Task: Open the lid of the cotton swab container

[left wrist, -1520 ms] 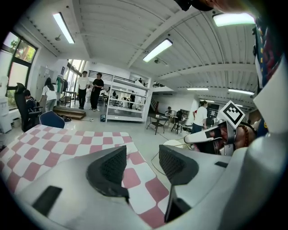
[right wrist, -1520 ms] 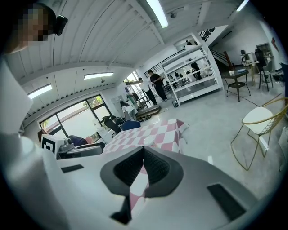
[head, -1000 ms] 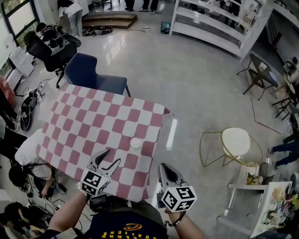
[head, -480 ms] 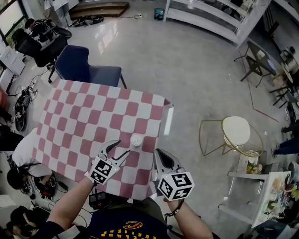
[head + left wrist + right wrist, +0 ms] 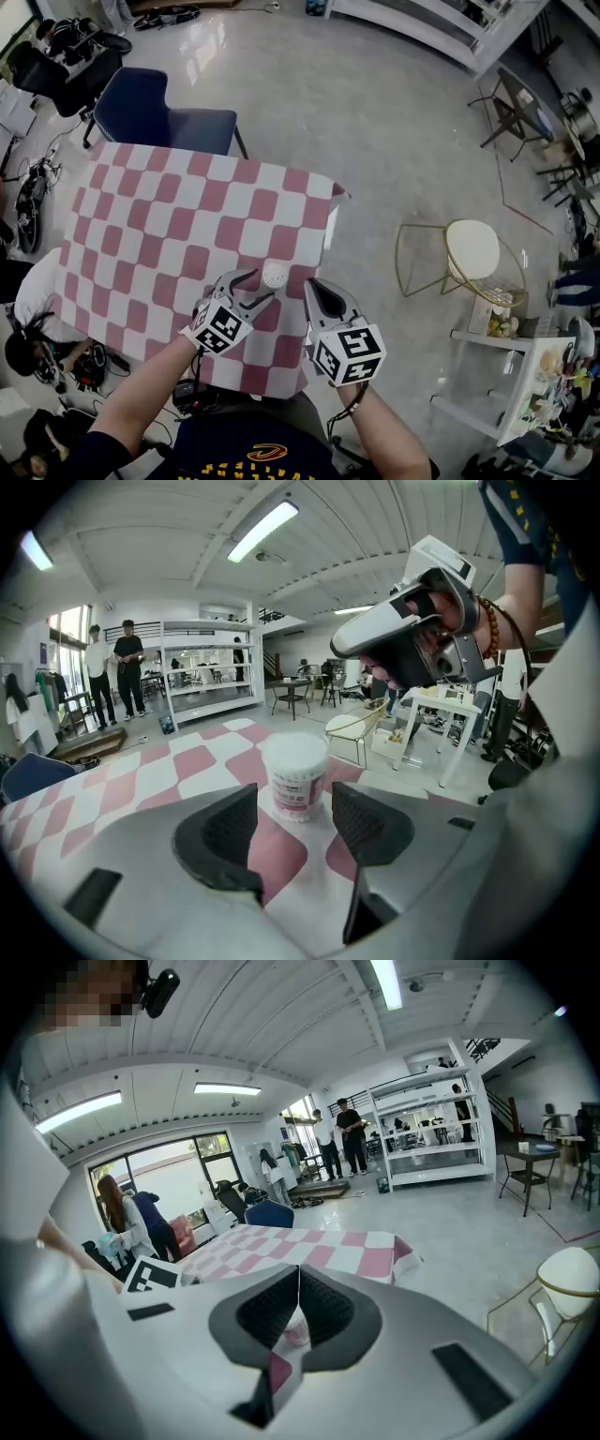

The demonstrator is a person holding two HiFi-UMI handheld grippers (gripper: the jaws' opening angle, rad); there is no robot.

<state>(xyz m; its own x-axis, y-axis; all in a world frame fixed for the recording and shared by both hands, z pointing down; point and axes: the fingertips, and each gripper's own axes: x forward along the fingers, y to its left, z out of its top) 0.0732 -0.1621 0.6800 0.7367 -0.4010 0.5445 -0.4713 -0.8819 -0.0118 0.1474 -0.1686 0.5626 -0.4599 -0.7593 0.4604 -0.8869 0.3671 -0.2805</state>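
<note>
My left gripper [image 5: 251, 287] is released, its two dark pads standing well apart with nothing pressed between them. The cotton swab container [image 5: 274, 275] is my landmark. It stands upright on the pink-and-white checked tablecloth [image 5: 169, 216], near the cloth's edge on my side and toward its right-hand corner, with its white lid [image 5: 293, 750] shut on top. In the left gripper view the container shows in the gap just beyond my left jaws, with cloth visible between it and either pad. From the head view the left jaw tips sit just beside the container, on its near left.

My right gripper [image 5: 321, 292] is clenched, with its jaws meeting in a thin line and nothing caught in them. It hangs just to the near right of the container, apart from it, over the cloth's edge. Through the small notch below its shut pads I can make out a sliver of the container's pink label.

Beyond the container, past the far side of the table, stands a dark blue chair [image 5: 141, 108]. Well off to the container's right, on the grey floor, is a stool with a white seat [image 5: 472, 251] and a gold wire frame
</note>
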